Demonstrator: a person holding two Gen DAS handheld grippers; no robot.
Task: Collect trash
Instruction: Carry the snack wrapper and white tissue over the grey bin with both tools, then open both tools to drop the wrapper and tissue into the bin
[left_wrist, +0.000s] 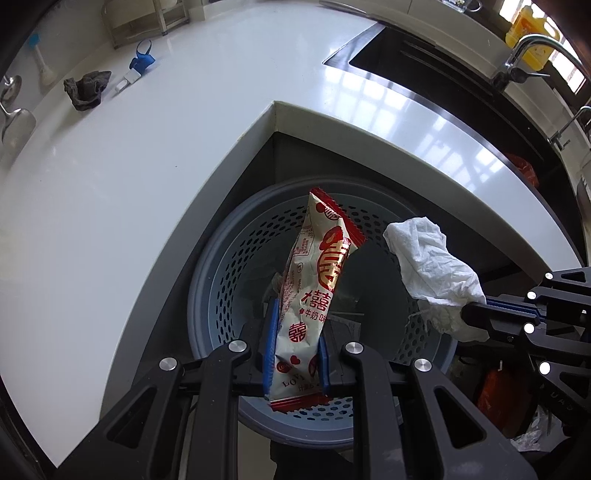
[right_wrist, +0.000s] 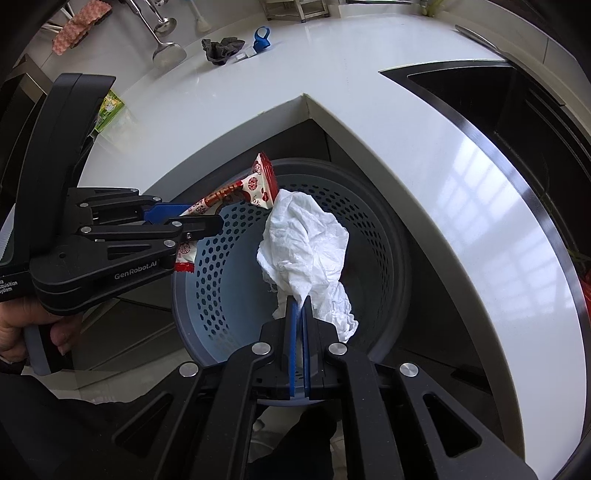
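Trash is getting pinched on both sides: left gripper (left_wrist: 295, 354) jaws are clenching a red-and-cream snack wrapper (left_wrist: 314, 280), right gripper (right_wrist: 300, 328) jaws are squeezing a crumpled white tissue (right_wrist: 306, 243), both hanging over the grey perforated bin (right_wrist: 391, 236) tucked by the white tabletop (left_wrist: 129, 184) corner.

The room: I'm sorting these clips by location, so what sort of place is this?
Most likely a home kitchen. A white countertop wraps a corner, with a dark sink and metal faucet set into it, and ladles hang by the wall. A perforated trash bin stands on the floor below.
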